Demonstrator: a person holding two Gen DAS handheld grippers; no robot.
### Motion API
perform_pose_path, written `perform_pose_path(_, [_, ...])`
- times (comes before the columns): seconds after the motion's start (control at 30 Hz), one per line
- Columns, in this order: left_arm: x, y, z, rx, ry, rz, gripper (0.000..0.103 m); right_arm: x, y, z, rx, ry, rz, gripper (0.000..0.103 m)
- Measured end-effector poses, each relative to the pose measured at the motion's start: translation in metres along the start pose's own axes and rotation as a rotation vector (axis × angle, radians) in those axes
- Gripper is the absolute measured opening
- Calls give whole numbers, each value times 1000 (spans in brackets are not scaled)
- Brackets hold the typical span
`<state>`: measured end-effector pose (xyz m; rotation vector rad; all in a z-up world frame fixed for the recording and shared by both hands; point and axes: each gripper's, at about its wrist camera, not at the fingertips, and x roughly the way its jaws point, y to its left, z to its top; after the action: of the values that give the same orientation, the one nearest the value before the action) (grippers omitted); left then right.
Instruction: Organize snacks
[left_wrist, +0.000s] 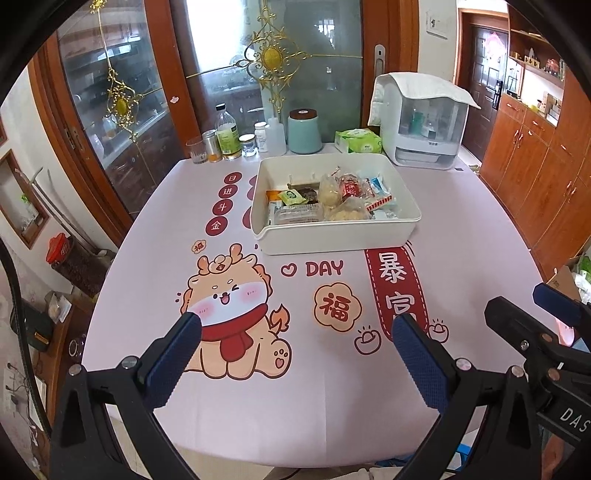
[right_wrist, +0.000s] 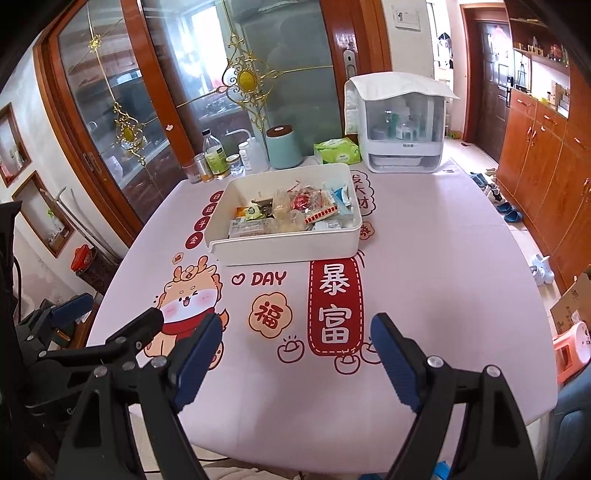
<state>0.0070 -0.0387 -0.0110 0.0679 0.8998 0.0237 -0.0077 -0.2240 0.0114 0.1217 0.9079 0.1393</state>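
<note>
A white rectangular bin (left_wrist: 332, 236) stands past the middle of the pink printed tablecloth, and it also shows in the right wrist view (right_wrist: 284, 247). It holds several wrapped snacks (left_wrist: 332, 199) (right_wrist: 295, 210): red, green, beige and clear packets piled together. My left gripper (left_wrist: 295, 334) is open and empty, low over the near part of the table, well short of the bin. My right gripper (right_wrist: 295, 332) is open and empty, beside the left one, also near the front edge. Each gripper shows at the side of the other's view.
Bottles and jars (left_wrist: 229, 138), a teal canister (left_wrist: 304, 131), a green tissue pack (left_wrist: 358, 142) and a white covered appliance (left_wrist: 421, 122) line the table's far edge. Wooden cabinets (right_wrist: 546, 155) stand at the right. An orange stool (right_wrist: 574, 349) stands by the right table corner.
</note>
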Motion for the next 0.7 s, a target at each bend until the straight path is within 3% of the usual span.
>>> perform_pose_path(0.7, [3,2,-1,12,15,-16,103,-6,4,-5,9,-7,-17,84])
